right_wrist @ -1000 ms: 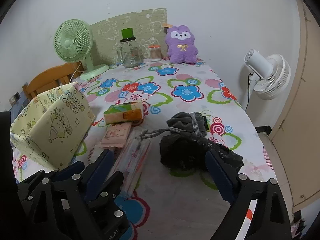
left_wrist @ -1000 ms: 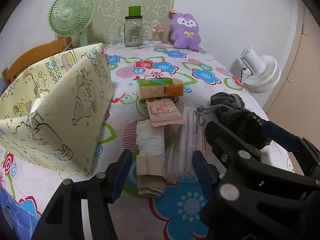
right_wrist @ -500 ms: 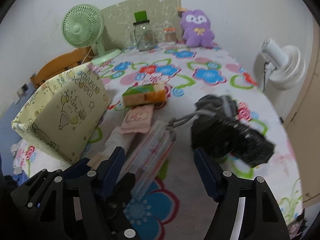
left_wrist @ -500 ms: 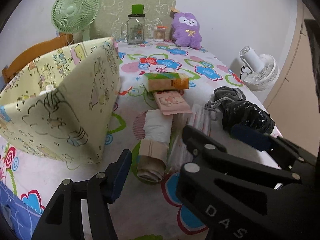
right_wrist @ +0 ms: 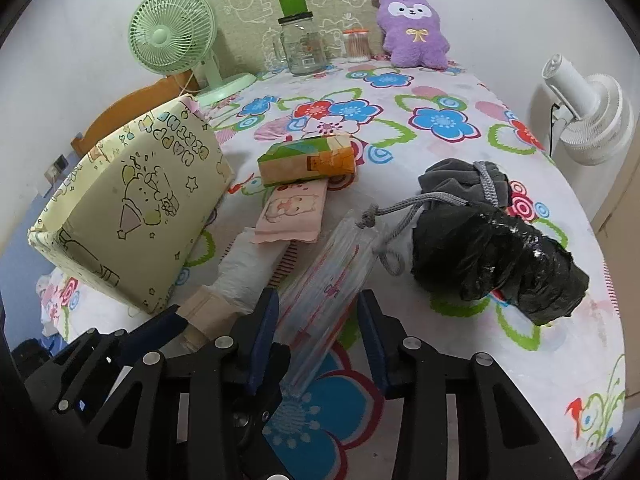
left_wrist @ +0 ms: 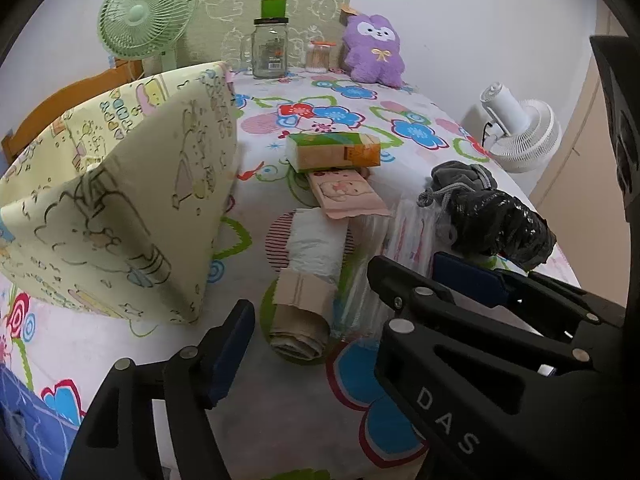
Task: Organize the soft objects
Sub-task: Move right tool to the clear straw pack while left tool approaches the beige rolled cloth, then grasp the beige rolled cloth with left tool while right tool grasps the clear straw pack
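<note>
Two grippers share the near edge of a flowered counter (left_wrist: 280, 420). In the left wrist view, the left gripper (left_wrist: 320, 332) stands with fingers wide apart and empty, its left finger near a beige roll (left_wrist: 300, 320) that lies end to end with a white roll (left_wrist: 318, 246). The right gripper crosses in front on the right, hiding the left gripper's other finger. A yellow patterned box (left_wrist: 120, 216) stands on the left; a green-and-orange pack (left_wrist: 334, 151) and a pink pack (left_wrist: 346, 196) lie farther off.

In the right wrist view, the right gripper (right_wrist: 318, 332) has its fingers parted, one on each side of a clear plastic packet (right_wrist: 328, 280), not pressing it. A black bag (right_wrist: 500, 258) with a grey drawstring pouch (right_wrist: 464, 180) lies to the right. A purple plush toy (right_wrist: 414, 32), a glass jar (right_wrist: 300, 46) and a green fan (right_wrist: 172, 32) stand at the far edge.
</note>
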### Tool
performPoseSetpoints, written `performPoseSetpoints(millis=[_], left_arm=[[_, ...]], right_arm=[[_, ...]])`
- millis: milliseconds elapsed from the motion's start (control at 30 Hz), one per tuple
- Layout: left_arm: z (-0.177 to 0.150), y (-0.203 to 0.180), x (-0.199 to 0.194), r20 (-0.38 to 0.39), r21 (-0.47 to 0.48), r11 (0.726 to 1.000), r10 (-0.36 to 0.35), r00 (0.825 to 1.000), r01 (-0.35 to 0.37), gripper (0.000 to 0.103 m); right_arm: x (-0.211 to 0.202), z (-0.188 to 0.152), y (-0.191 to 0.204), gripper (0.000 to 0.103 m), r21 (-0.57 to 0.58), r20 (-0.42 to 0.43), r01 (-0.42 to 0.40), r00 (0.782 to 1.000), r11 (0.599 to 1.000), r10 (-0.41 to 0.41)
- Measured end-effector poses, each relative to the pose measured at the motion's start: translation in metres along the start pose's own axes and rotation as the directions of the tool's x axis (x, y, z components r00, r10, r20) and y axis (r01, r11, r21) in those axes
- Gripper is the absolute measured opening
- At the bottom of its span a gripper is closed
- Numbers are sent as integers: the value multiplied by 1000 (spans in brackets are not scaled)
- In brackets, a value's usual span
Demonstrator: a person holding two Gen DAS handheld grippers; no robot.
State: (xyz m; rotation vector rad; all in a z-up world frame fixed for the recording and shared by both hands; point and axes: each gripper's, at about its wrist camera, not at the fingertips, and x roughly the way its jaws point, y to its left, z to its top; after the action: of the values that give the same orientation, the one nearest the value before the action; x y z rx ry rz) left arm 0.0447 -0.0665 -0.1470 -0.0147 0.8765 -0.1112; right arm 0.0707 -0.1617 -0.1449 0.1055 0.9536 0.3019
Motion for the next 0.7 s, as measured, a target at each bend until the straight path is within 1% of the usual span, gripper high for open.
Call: performPoseSetpoints(millis=[133,400,467,500,633,700], left_arm=[[2,-7,2,-7,27,1000,2,1000,-2,79],[4,-15,-1,-2,62,998,-15,1000,15,80],[5,-13,-4,7,59,998,-11,1000,11,80],[6,-12,-4,12,52,999,-5,1000,5,80],[10,-10,2,4,34,999,21,1000,-21,79],[10,-9,5,1,30,999,23,1000,-23,79]], right_arm=[[-4,-1,-5,43,-6,2,13,1000,1000,-13],[-8,1,-13,43,-20,8,33,999,999,-33],[-9,2,-17,43,-17,17,70,997,997,-70],[-9,3,-19,43,-12,17,76,997,997,-76],[-11,5,-19,42,-12,16,73,997,997,-73],[-11,5,-16,42,-16,14,67,998,998,-67]])
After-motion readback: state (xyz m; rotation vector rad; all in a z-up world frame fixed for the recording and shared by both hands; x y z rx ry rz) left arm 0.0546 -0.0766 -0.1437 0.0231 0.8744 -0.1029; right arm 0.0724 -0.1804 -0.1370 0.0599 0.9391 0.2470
